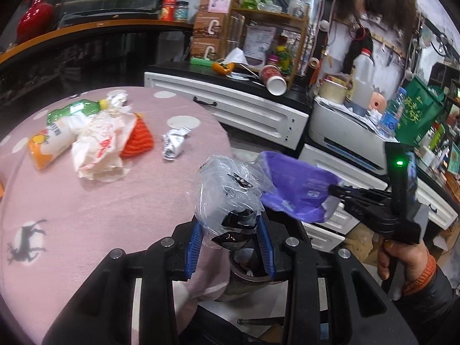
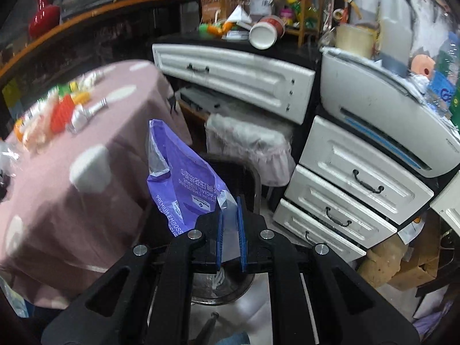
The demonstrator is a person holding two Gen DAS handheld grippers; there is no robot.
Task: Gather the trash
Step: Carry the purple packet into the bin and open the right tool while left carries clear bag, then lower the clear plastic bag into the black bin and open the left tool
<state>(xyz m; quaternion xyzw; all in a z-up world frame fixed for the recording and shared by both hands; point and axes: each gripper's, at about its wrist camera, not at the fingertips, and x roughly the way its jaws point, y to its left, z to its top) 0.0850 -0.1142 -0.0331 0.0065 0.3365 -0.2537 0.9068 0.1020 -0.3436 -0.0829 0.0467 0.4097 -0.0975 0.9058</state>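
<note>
Both grippers carry wrappers over the bin, ready to drop.

Nearest, the left gripper (image 1: 228, 240) has its fingers clamped on a clear plastic wrapper (image 1: 227, 189); the right gripper (image 2: 230, 230) pinches a purple tissue packet (image 2: 184, 189). The dark bin (image 2: 244, 172) sits just below both. Next, I judge, the fingers part over it. Farther off, a bottle (image 1: 57, 132), crumpled paper (image 1: 97, 149) and foil wrapper (image 1: 174, 142) wait on the pink bench (image 1: 86, 215).

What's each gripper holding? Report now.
Left gripper: shut on the clear wrapper.
Right gripper: shut on the purple packet.
</note>
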